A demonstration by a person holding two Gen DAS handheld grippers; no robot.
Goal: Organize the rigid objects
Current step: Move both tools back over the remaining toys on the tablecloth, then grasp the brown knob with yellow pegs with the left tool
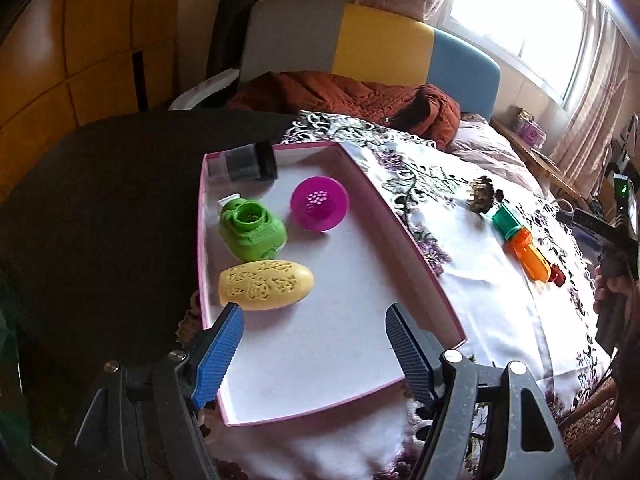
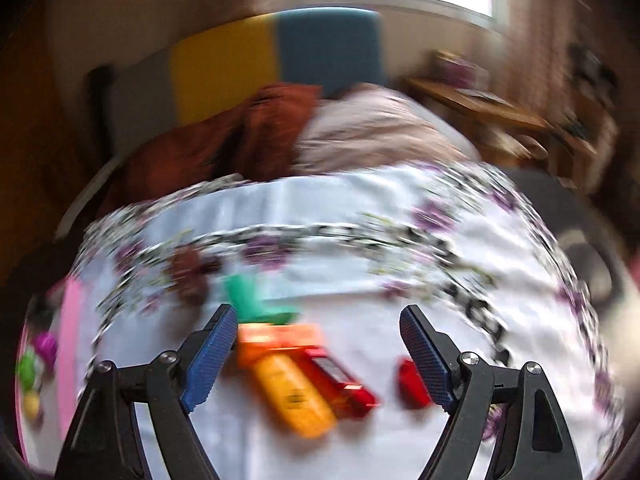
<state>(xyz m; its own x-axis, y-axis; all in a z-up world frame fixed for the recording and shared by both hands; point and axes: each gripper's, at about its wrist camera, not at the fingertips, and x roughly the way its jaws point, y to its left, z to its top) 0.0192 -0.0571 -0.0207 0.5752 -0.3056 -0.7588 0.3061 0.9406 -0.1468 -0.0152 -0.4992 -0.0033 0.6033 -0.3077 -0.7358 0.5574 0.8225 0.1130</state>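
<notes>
My left fingers (image 1: 312, 320) hang spread and empty over the pink-rimmed tray (image 1: 404, 236), where the yellow carved oval (image 1: 265, 285), the green piece (image 1: 253, 235), the magenta disc (image 1: 319, 209) and a dark cylinder (image 1: 250, 161) already lie gathered, because the tray serves as the collecting place. My right fingers (image 2: 318, 322), also spread and gripping nothing, frame the toys not yet sorted on the floral cloth (image 1: 472, 280) over the desk: the green-and-orange carrot-like toy (image 2: 276, 344), a red block (image 2: 342, 382) touching it, and a small red piece (image 2: 412, 386) just beside (the view is motion-blurred).
</notes>
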